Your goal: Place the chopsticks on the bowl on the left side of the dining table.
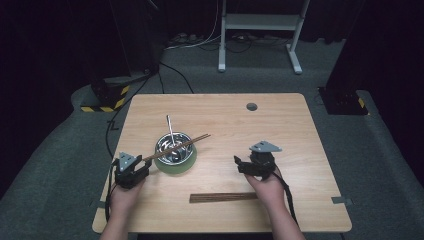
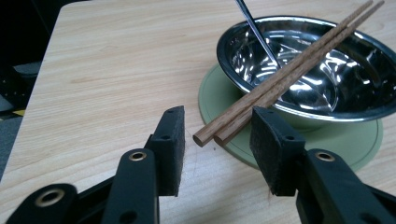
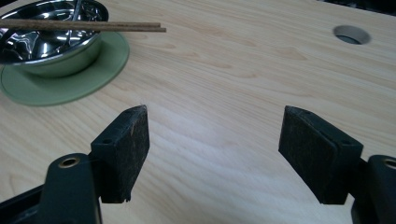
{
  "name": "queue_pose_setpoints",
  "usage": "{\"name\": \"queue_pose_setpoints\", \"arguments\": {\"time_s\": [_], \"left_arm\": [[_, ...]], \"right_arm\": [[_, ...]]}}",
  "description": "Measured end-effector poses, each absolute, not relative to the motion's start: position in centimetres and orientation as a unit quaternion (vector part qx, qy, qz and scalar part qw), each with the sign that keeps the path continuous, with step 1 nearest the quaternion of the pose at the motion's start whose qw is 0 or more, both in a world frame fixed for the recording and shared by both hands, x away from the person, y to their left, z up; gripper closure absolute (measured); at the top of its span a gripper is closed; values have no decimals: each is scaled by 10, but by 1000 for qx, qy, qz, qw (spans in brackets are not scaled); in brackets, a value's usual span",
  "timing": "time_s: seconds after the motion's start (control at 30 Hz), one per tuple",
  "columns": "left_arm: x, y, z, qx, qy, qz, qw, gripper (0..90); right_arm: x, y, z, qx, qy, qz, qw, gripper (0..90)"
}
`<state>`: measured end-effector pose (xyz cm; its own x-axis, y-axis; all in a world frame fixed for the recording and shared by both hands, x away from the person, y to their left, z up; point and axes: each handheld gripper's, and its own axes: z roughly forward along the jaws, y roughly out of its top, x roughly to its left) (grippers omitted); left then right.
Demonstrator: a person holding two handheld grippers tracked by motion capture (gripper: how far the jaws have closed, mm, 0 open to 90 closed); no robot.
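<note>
Lying across the bowl, the chopsticks look placed; left gripper jaws are released around their ends, right gripper jaws released too.

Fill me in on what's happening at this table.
A person holds a gripper in each hand. The left gripper, jaws open, sits at the near ends of a pair of chopsticks lying across a steel bowl on a green mat. The right gripper hovers open over bare table. Another chopstick pair lies near the front edge.
</note>
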<state>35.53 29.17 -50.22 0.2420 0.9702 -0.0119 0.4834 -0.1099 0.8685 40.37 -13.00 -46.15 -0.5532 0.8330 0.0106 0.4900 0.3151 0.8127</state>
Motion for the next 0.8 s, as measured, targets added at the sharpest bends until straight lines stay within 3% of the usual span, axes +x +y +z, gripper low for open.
{"name": "queue_pose_setpoints", "arguments": {"time_s": [0.13, 0.37, 0.8], "left_arm": [[358, 294, -503, 681, 536, 300, 398, 570], [364, 296, -503, 680, 536, 295, 404, 571], [364, 291, -504, 674, 543, 301, 401, 570]], "right_arm": [[420, -103, -469, 422, 793, 392, 199, 298], [453, -68, -484, 417, 804, 377, 193, 311], [482, -36, -490, 397, 801, 402, 197, 374]]}}
